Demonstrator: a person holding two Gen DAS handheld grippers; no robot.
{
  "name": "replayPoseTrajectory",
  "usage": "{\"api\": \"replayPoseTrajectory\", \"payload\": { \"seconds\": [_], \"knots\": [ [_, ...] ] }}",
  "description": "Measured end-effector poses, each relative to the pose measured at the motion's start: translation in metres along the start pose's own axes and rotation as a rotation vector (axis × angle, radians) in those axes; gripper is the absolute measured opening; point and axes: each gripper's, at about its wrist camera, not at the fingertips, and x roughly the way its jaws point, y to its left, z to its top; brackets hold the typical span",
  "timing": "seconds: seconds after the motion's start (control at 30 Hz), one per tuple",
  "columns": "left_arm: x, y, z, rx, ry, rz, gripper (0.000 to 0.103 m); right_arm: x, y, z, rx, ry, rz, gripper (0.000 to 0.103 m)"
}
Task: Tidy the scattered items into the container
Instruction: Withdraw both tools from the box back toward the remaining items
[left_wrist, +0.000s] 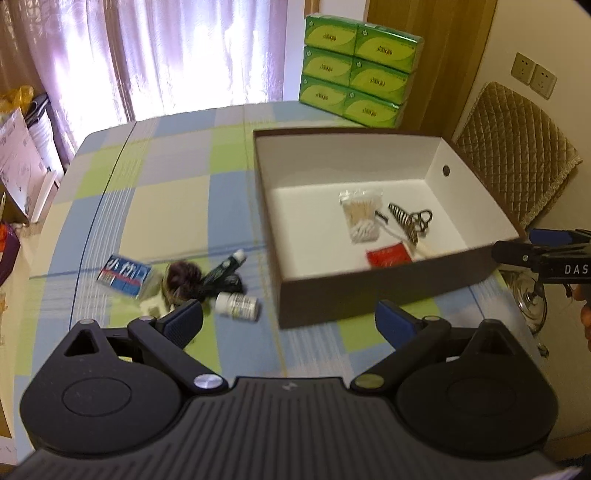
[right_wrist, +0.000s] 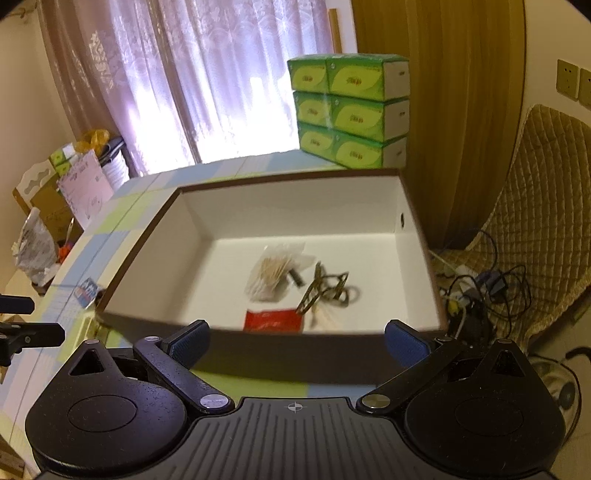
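Note:
A brown box (left_wrist: 388, 291) with a white inside stands on the checked tablecloth; it holds a bag of cotton swabs (left_wrist: 360, 216), a striped hair clip (left_wrist: 410, 221) and a red packet (left_wrist: 388, 255). Left of the box lie a blue card pack (left_wrist: 125, 275), a dark hair tie (left_wrist: 183, 276), a dark tube (left_wrist: 223, 269) and a small white bottle (left_wrist: 236, 305). My left gripper (left_wrist: 288, 321) is open and empty, hanging just in front of these items. My right gripper (right_wrist: 297, 341) is open and empty at the box (right_wrist: 159, 229) near wall, above the swabs (right_wrist: 275, 271), clip (right_wrist: 325, 291) and packet (right_wrist: 273, 319).
Stacked green tissue packs (left_wrist: 356, 75) stand behind the box at the table's far edge. A quilted chair (left_wrist: 517, 158) is at the right, with tangled cables (right_wrist: 480, 291) on the floor. Cartons and bags (right_wrist: 66, 199) crowd the left side. A glass object (left_wrist: 530, 299) sits near the table's right edge.

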Motion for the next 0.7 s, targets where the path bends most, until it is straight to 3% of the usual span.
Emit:
{"api": "replayPoseTrajectory", "payload": {
  "seconds": [0.23,0.7],
  "knots": [
    [-0.015,0.031,-0.023,0.031,0.031,-0.029,0.098,-0.009,0.033,-0.023,0.057,0.030,-0.024,0.103],
    [-0.033,0.112,-0.045,0.062,0.036,-0.030,0.097,0.009,0.133,-0.055,0.098,0.076,0.031,0.103]
  ]
}}
